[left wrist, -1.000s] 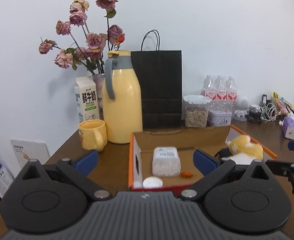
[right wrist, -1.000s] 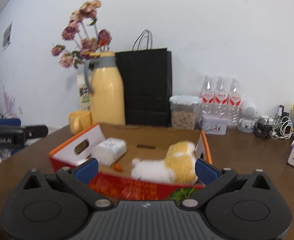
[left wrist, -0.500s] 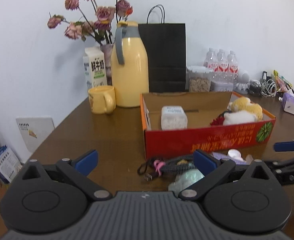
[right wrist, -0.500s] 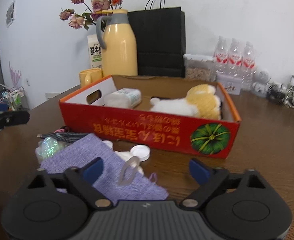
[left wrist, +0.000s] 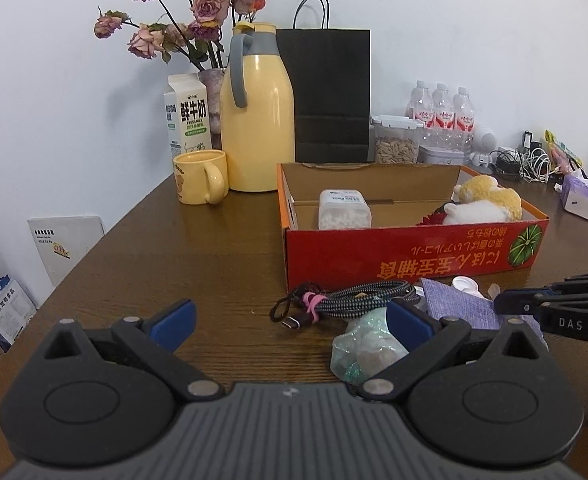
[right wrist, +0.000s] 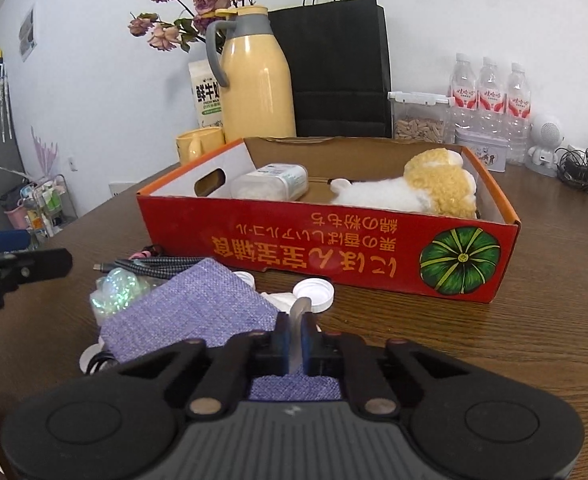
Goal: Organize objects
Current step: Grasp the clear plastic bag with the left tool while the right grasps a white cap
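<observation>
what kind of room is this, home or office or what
Probably a lived-in home or small office corner, not a lab. A brown wooden table against a white wall holds a yellow thermos jug, a milk carton and dried roses; chargers and cables are piled at the far end.

Red cardboard box (right wrist: 334, 248): near wall hides the floor inside and the lower parts of the plush toy (right wrist: 422, 192) and clear tub (right wrist: 271, 182). Purple fabric pouch (right wrist: 197, 312): near end lost behind the right gripper (right wrist: 293, 340); translucent loop pinched in the jaws, its lower end hidden between the pads. Braided cable (left wrist: 358, 300): far end runs under the pouch. Iridescent wrapped object (left wrist: 364, 346): partly behind a left gripper finger (left wrist: 410, 324), contents unreadable. Dried roses (left wrist: 189, 16): tops cut by the frame edge. Cables at far right (left wrist: 530, 160): too small to sort.
</observation>
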A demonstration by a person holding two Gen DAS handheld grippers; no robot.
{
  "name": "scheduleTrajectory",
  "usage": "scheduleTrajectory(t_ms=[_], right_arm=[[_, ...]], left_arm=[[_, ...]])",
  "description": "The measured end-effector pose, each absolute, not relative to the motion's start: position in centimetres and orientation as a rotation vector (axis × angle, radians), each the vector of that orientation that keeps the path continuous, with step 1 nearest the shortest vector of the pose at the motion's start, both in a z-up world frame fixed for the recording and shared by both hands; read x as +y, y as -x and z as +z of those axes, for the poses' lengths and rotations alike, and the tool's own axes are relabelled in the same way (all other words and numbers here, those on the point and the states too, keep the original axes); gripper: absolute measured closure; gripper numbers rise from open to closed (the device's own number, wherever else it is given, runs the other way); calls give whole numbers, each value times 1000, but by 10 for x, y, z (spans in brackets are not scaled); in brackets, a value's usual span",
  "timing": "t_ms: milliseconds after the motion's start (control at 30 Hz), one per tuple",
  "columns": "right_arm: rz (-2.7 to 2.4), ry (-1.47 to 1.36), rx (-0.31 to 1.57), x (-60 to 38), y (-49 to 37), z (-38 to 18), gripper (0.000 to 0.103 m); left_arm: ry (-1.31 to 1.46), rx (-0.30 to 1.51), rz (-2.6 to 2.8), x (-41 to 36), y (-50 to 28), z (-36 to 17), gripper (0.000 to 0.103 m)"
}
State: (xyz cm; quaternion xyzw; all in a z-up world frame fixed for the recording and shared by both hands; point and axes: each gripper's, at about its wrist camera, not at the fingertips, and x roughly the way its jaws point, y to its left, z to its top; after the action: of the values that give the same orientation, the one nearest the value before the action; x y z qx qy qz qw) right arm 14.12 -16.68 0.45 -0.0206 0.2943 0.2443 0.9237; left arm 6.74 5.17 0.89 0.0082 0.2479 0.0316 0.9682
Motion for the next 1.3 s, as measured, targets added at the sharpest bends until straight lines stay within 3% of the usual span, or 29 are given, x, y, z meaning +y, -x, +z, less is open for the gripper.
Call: scheduleTrajectory(t_ms=[367,467,567,633,733,1000,1300], right_arm=[[507,-2,538,-178,-128,13,99],[506,-5,535,-181,-126,12,99],[505,-6,534,-182,-124,12,99],[505,-6,533,-183,-123,12,99],[505,-8,532,-183,-123,11,99],[504,-11,528,-185,-123,12,99],[499,-14,521,-187,-121,15,99]], left_arm=[[60,568,-15,46,-86,-6,0],[121,600,-54,47,-95,-12,8],[176,635,-80,47,-103,-18,24],[213,658,-107,48,-106,-22,47],[237,659,-141,48,-105,-23,62],[198,617,-135,51,-94,-11,70],[158,559,-131,58,-77,13,71]])
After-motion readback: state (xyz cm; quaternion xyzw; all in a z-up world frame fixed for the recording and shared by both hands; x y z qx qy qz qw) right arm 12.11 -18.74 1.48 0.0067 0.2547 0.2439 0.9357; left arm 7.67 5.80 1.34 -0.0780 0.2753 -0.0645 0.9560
